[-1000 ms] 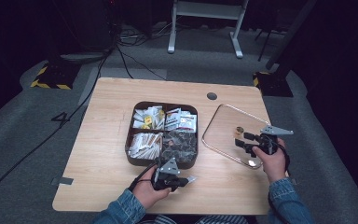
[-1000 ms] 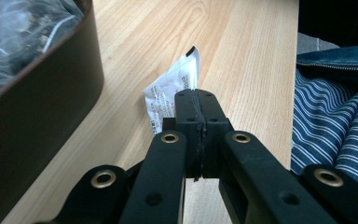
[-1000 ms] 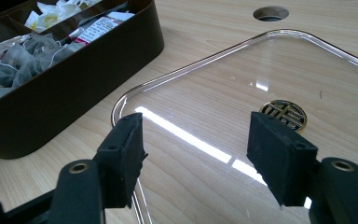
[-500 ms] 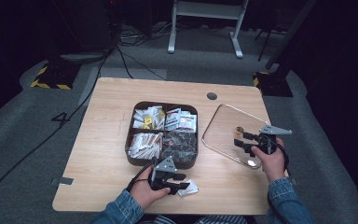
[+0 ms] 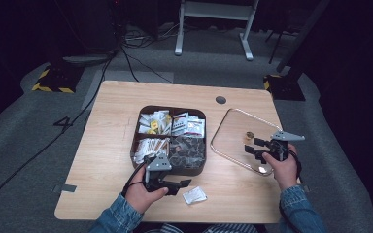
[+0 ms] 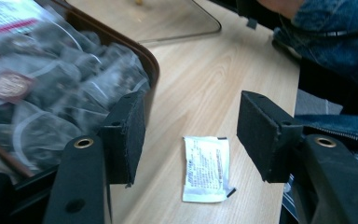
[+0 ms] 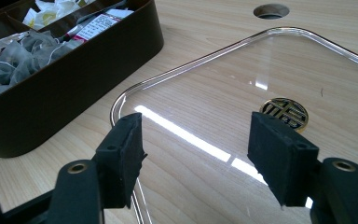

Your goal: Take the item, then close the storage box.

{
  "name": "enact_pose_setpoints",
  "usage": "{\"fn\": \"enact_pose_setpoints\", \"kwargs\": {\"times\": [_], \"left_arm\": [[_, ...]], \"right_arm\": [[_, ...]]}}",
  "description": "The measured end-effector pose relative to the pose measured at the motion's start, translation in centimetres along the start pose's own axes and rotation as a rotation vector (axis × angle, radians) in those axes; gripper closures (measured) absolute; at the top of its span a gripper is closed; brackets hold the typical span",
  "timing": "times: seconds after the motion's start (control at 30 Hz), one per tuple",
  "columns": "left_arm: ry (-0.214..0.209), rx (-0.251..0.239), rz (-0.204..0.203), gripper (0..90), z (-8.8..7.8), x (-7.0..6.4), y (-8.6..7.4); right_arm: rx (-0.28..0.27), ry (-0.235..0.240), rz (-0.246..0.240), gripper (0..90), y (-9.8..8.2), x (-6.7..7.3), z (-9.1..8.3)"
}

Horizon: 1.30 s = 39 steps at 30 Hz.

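Observation:
A small white sachet (image 5: 194, 195) lies flat on the wooden table near its front edge. My left gripper (image 5: 185, 184) hovers just left of it and is open. Its jaws have just been opening, and the sachet (image 6: 206, 169) rests on the wood below the gap, untouched. A brown compartment box (image 5: 139, 127) of tea bags and sachets sits mid-table, its corner (image 6: 151, 70) beside the left jaw. At the right, my right gripper (image 5: 251, 145) stands open over a clear glass lid (image 5: 230, 125) with a gold knob (image 5: 248, 134). Nothing sits between its pads (image 7: 121, 149); the knob (image 7: 284, 112) lies beyond them.
A round cable hole (image 5: 220, 100) lies at the table's back right. The glass lid's rim (image 7: 135, 91) runs close to the box wall (image 7: 74, 88). A denim sleeve (image 6: 335, 37) crosses the far side of the left gripper view. Cables and a white stand are on the floor behind.
The left gripper's jaws went from shut on the white sachet to open. The sachet dropped to the table, and the gripper lifted slightly. The right gripper stayed put.

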<state>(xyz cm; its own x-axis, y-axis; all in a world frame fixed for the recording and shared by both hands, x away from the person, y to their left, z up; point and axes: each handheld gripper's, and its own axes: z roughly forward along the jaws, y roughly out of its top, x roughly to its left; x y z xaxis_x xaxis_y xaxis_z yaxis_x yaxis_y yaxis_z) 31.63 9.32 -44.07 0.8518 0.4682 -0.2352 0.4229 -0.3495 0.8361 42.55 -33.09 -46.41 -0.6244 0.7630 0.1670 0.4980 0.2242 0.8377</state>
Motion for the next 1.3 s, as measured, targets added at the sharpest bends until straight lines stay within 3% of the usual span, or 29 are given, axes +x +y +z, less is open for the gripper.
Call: {"fn": "enact_pose_setpoints", "kwargs": {"times": [0.47, 0.63, 0.77, 0.97, 1.0, 1.03, 1.1, 1.3], "left_arm": [[0.129, -0.093, 0.013, 40.2, -3.8, 0.5, 0.8], [0.221, -0.144, -0.03, 39.5, -6.3, 1.5, 0.3], [0.295, -0.155, -0.051, 38.8, -7.8, 2.4, -0.1], [0.407, -0.137, -0.1, 37.4, -9.3, 3.5, -0.8], [0.465, -0.12, -0.115, 36.5, -9.9, 4.0, -1.1], [0.465, -0.12, -0.115, 36.4, -9.9, 4.0, -1.1], [0.543, -0.103, -0.122, 35.8, -10.7, 5.0, -1.5], [0.604, -0.061, -0.154, 35.1, -11.7, 7.1, -2.3]], "right_arm": [[-0.006, -0.003, -0.005, 35.9, 0.3, -0.2, 0.3], [-0.021, -0.009, -0.007, 34.8, 0.9, -0.3, 0.8], [-0.024, -0.016, -0.011, 34.1, 1.4, -0.1, 1.3], [-0.018, -0.036, -0.019, 32.3, 1.9, -0.3, 1.8], [-0.014, -0.05, -0.017, 31.9, 2.0, -0.5, 2.0], [-0.014, -0.05, -0.017, 31.9, 2.0, -0.5, 2.0], [-0.015, -0.047, -0.007, 31.9, 2.0, -0.6, 2.4], [-0.014, -0.06, -0.008, 31.9, 1.9, -0.8, 2.4]]}}
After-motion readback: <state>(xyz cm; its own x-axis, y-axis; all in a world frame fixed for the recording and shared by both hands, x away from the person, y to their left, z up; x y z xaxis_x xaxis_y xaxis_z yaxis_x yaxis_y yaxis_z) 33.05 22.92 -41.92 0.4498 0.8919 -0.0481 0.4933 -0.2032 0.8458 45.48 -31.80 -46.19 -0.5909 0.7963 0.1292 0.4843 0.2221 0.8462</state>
